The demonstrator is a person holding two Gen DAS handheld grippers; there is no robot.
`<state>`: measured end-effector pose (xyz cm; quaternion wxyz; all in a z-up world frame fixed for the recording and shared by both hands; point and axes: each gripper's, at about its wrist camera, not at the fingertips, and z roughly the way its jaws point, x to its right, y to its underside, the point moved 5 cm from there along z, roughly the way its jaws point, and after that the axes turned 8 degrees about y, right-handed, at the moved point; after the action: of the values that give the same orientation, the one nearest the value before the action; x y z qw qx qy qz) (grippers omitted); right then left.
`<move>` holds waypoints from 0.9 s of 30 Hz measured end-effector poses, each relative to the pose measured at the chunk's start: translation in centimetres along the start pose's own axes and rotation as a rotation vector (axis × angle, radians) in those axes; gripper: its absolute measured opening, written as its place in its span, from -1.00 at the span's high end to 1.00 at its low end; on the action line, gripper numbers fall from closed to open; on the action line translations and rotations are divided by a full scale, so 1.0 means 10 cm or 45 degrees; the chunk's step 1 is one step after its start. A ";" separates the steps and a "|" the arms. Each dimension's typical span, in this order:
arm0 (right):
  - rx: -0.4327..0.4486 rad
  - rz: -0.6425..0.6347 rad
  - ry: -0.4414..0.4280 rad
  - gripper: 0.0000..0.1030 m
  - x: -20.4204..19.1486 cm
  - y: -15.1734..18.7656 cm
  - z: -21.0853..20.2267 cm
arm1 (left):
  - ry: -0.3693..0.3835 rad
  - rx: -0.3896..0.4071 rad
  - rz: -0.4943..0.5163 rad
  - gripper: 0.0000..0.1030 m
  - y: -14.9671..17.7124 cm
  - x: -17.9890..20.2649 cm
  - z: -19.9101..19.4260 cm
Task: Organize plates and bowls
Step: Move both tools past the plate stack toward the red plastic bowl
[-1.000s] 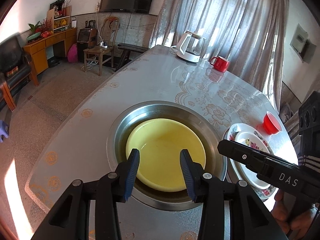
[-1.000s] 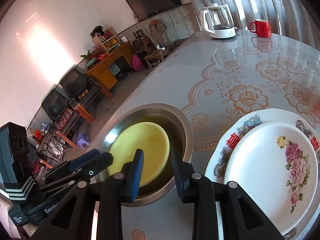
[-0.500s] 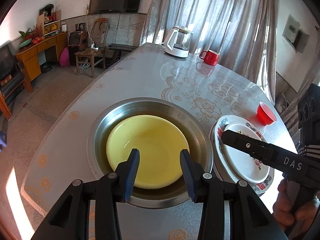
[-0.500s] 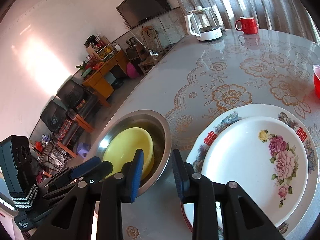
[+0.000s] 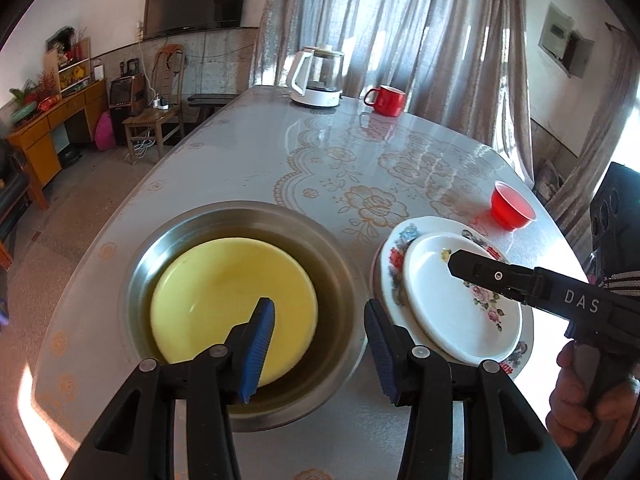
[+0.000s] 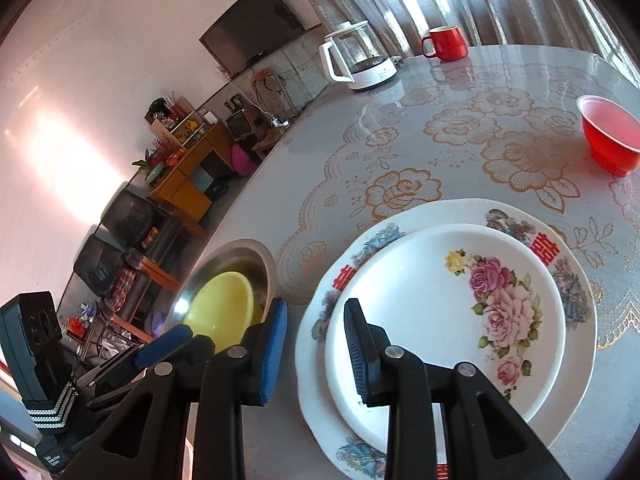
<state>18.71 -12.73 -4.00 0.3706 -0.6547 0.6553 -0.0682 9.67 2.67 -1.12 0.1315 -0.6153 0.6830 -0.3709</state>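
A yellow bowl (image 5: pixel 234 294) sits inside a steel basin (image 5: pixel 340 264) on the table. To its right a white rose plate (image 5: pixel 448 308) lies on a larger floral plate (image 5: pixel 394 248). A small red bowl (image 5: pixel 512 208) stands beyond them. My left gripper (image 5: pixel 318 348) is open and empty, over the basin's near right rim. My right gripper (image 6: pixel 316 344) is open and empty, over the near left edge of the plates (image 6: pixel 440 312); it also shows in the left wrist view (image 5: pixel 454 264). The basin and yellow bowl (image 6: pixel 224 308) show at its left.
A white kettle (image 5: pixel 316 76) and a red mug (image 5: pixel 386 100) stand at the table's far end. The table edge curves along the left. A chair, cabinets and sofas stand on the floor beyond it.
Both grippers have drawn back and to the right. The left one now sits over the basin's right rim, the right one over the plates. Both stayed open.
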 end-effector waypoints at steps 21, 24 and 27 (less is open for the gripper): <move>0.198 0.368 0.180 0.44 1.39 -0.07 -0.69 | 0.211 -0.126 0.257 0.04 -0.29 1.28 0.61; 0.213 0.405 0.187 0.44 1.54 -0.07 -0.74 | 0.223 -0.155 0.277 0.04 -0.32 1.43 0.71; 0.225 0.432 0.192 0.44 1.66 -0.08 -0.79 | 0.231 -0.178 0.282 0.04 -0.36 1.55 0.80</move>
<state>17.06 -31.07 -4.49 0.3827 -0.4928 0.7736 -0.1108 14.25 -14.47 0.06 0.0661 -0.5078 0.7799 -0.3598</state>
